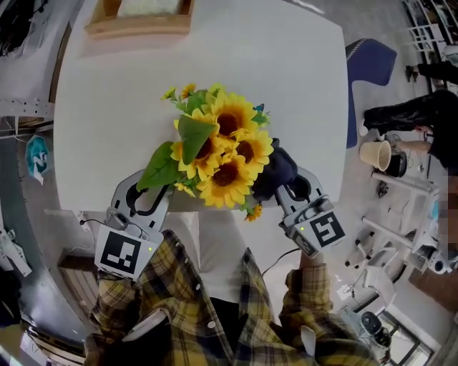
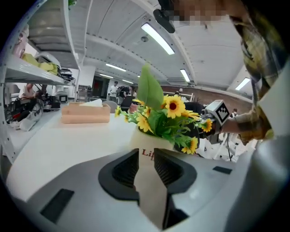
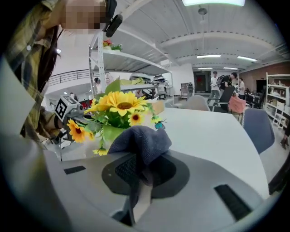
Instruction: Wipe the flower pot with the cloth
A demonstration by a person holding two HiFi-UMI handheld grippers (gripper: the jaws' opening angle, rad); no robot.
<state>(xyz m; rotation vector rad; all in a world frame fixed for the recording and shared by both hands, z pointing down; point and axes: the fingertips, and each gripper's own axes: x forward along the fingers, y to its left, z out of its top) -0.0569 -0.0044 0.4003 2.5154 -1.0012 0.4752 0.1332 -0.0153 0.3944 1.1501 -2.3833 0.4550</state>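
Note:
A bunch of yellow sunflowers (image 1: 222, 154) stands near the front edge of the white table (image 1: 286, 86) and hides its pot from the head view. In the left gripper view the cream pot (image 2: 141, 141), with red print, shows just past the fingertips and through the gap between them. My left gripper (image 2: 146, 161) is narrowly open, low at the left of the flowers (image 1: 147, 196). My right gripper (image 1: 286, 187) is at the flowers' right, shut on a dark blue cloth (image 3: 140, 140) that bunches up over its jaws (image 1: 275, 171).
A wooden tissue box (image 1: 139, 18) sits at the table's far edge. A blue chair (image 1: 368, 71) stands off the table's right side, with a paper cup (image 1: 376, 154) on a stand beyond it. The person's plaid sleeves are close against the near edge.

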